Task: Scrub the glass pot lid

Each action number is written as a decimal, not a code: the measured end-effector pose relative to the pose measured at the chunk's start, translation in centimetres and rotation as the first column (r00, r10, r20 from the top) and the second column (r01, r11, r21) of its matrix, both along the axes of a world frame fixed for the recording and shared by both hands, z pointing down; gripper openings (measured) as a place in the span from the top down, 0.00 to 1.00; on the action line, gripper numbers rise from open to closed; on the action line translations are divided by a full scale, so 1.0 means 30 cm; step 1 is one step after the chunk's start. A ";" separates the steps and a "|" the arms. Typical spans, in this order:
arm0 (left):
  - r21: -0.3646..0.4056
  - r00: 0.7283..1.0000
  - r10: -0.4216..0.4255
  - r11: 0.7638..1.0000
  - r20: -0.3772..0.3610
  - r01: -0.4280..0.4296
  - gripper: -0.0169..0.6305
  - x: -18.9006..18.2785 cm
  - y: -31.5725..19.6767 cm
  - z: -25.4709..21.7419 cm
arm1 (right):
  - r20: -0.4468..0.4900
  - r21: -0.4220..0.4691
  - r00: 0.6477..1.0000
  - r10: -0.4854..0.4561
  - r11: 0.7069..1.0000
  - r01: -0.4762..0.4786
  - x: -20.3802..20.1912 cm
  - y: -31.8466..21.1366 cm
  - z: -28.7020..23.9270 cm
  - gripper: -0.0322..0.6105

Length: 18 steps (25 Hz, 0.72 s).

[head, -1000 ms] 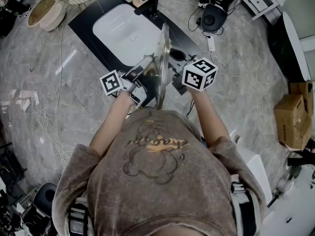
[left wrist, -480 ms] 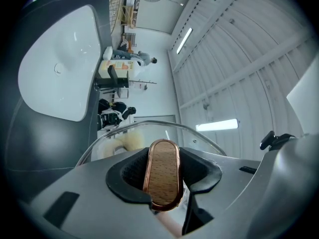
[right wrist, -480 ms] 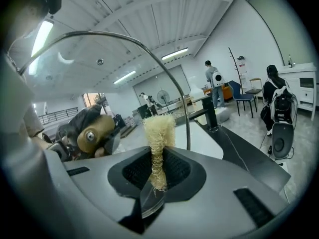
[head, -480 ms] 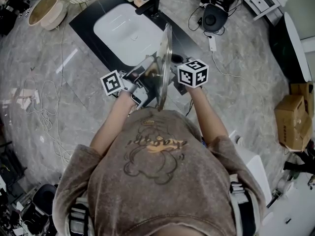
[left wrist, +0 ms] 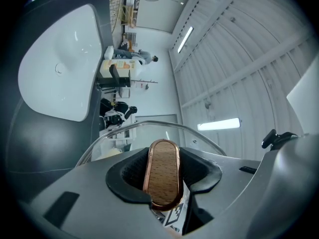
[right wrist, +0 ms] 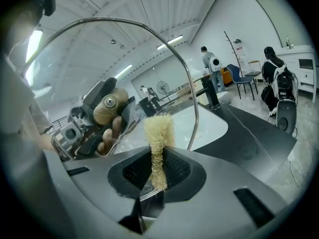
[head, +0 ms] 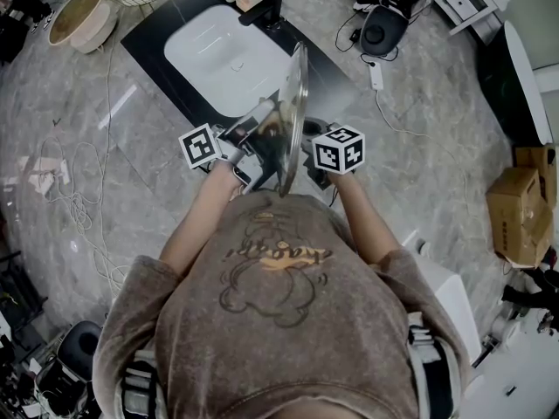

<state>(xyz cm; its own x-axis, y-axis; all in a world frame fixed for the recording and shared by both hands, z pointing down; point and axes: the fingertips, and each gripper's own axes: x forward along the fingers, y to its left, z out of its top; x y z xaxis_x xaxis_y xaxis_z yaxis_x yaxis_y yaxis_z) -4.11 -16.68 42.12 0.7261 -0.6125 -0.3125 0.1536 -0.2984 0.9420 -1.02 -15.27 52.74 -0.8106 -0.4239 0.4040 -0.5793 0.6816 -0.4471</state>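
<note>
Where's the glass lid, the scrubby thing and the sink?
Glass lid point(right wrist: 124, 59): right gripper view, on the clear glass.
Scrubber point(right wrist: 159, 131): right gripper view, on its fluffy top.
Sink point(head: 218, 59): head view, on the bare white basin.

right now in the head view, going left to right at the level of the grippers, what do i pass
left gripper's marker cube → glass pot lid, held on edge → right gripper's marker cube → cardboard box

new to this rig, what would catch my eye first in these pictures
A glass pot lid stands on edge before the person, near the white sink. The left gripper clamps its wooden handle; the right gripper pinches a pale fibre scrubber close to the glass.
</note>
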 end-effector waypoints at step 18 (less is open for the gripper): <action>-0.027 0.997 -0.032 0.999 0.065 0.033 0.70 -0.028 -0.015 0.078 | 0.225 -0.087 0.971 -0.076 0.991 0.098 -0.064 0.171 -0.169 0.87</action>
<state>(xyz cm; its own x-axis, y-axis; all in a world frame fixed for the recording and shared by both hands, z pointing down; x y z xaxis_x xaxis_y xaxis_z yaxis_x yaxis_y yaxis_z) -4.94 -17.14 44.45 0.7237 -0.6440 -0.2479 0.0830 -0.2754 0.9577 -2.93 -10.14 47.68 -0.9162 -0.3156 0.2467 -0.3994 0.6718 -0.6238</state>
